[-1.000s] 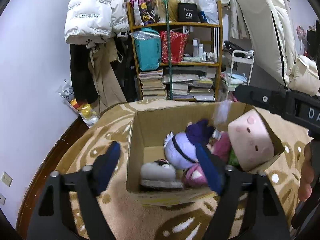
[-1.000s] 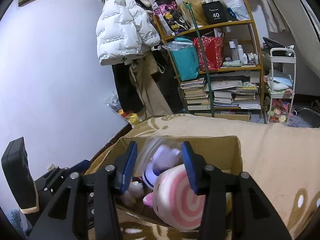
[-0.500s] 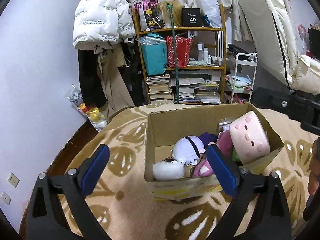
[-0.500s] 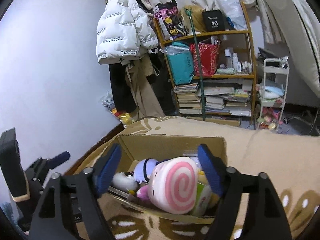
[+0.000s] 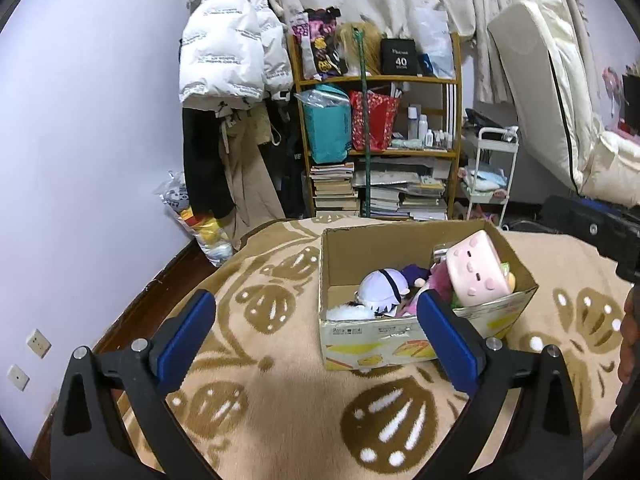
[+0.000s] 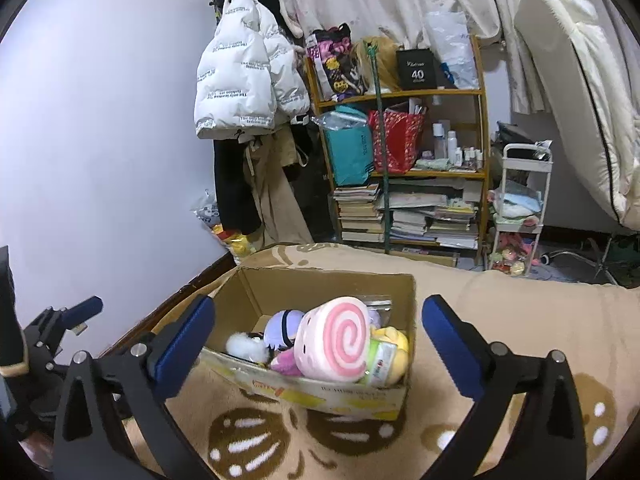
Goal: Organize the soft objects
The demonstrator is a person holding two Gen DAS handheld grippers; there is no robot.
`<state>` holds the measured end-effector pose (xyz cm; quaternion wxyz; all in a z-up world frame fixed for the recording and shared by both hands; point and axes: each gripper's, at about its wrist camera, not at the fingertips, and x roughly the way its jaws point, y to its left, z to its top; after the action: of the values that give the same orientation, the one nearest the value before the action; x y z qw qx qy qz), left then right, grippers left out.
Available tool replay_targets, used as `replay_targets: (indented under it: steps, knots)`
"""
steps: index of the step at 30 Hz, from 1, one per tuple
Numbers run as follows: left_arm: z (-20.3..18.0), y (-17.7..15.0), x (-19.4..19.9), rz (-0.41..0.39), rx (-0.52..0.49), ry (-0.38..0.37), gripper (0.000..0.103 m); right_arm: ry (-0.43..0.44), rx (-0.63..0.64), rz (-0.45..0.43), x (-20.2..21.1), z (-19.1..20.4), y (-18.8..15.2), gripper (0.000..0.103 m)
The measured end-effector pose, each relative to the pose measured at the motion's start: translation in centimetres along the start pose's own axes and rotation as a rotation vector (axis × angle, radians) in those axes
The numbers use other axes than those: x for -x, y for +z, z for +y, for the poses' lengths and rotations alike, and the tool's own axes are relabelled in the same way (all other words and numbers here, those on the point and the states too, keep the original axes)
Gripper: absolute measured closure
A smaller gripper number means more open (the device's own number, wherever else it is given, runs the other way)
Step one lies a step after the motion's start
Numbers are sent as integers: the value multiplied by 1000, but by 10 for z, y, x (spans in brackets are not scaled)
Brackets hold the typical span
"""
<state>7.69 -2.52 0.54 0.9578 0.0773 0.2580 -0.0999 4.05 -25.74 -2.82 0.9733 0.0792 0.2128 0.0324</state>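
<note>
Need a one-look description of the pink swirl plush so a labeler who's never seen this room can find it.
Find the open cardboard box on the beige patterned blanket in front of the bookshelf. The swirl plush sits at its right end, highest in the pile, beside a lavender plush and a yellow one. It alone is a fat roll with a pink-and-white spiral on its flat end.

The cardboard box (image 5: 400,330) sits on the rug (image 5: 280,400), with the roll-shaped plush (image 6: 334,338) at its right side, the round-headed plush (image 6: 282,326) left of it, and the bookshelf (image 5: 380,152) behind, against the far wall.
</note>
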Motion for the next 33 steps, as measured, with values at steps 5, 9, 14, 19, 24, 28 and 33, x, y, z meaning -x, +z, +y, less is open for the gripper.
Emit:
replay_targets:
  steps: [5, 9, 14, 19, 24, 28, 33]
  knots:
    - [6, -11, 26, -30, 2, 39, 3, -25, 28, -4, 19, 3, 0, 0]
    - [9, -16, 43, -48, -17, 57, 3, -33, 29, -16, 36, 4, -4, 0]
    - [12, -22, 62, -53, -4, 57, 3, -52, 28, -33, 56, 1, -11, 0]
    - [12, -28, 77, -59, -3, 59, 3, -82, 17, -61, 75, -2, -18, 0]
    - [14, -33, 83, -56, 12, 53, 3, -103, 11, -76, 86, -6, -27, 0]
    - [15, -35, 83, -54, 15, 41, 3, -126, 29, -80, 90, -7, -31, 0]
    - [11, -37, 77, -53, 11, 25, 3, -141, 40, -96, 91, -7, -32, 0]
